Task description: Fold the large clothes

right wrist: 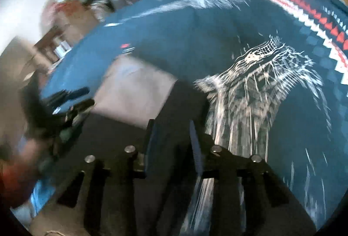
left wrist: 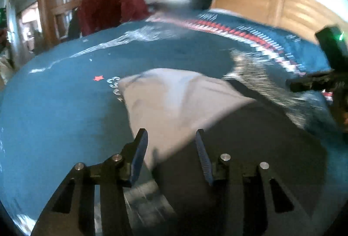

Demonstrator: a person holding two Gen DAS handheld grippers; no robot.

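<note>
Nearest: left gripper (left wrist: 171,149), jaws spread, nothing pinched; a dark garment (left wrist: 250,149) with a pale grey panel (left wrist: 174,101) is seen beneath and beyond, spread on the blue printed cloth (left wrist: 65,105) near its front edge. Right gripper (right wrist: 171,138): jaws parted, nothing visibly pinched. Heap of clothes (left wrist: 113,5) at the far edge. Recommended: both front corners are to be pinched squarely, lifted level, and the fold kept taut.

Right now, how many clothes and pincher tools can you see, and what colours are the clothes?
Dark clothes: 1, the dark garment lying in front.
Grey clothes: 1, the pale grey garment beside it.
Red clothes: 1, the dark red garment at the back.
Pincher tools: 2, the left gripper and the right gripper.
Total: 5. The heap behind the red one is too blurry to count.
</note>
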